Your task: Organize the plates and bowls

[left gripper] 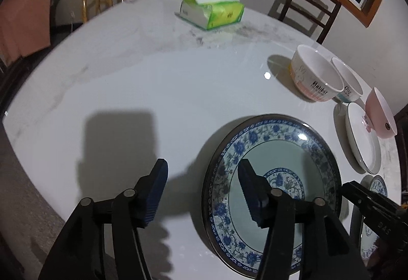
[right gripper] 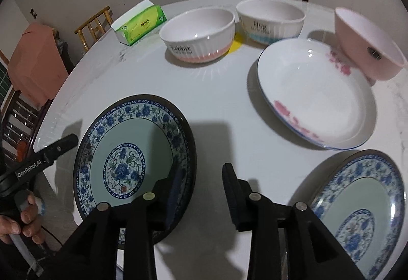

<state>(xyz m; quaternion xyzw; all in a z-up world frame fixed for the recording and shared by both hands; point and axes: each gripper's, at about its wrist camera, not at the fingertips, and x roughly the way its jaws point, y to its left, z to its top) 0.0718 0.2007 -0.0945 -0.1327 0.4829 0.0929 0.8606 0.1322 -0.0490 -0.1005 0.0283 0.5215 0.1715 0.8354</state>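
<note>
The left tongs [left gripper: 202, 179] are standing open over the near edge of the surface [left gripper: 153, 91], gripping nothing; one pad is hanging above the blue floral plate [left gripper: 274, 152], the other beside its rim.

The right tongs [right gripper: 204, 189] are gaping too, empty, between that plate [right gripper: 132, 142] and a second blue plate [right gripper: 362, 206]. A white plate [right gripper: 316, 94] and three bowls [right gripper: 199, 32] are sitting toward the far edge.

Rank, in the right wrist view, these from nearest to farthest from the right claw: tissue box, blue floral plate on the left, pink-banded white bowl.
1. Blue floral plate, under the right claw's left finger.
2. Pink-banded white bowl, mid-table.
3. Tissue box, far left edge.
</note>
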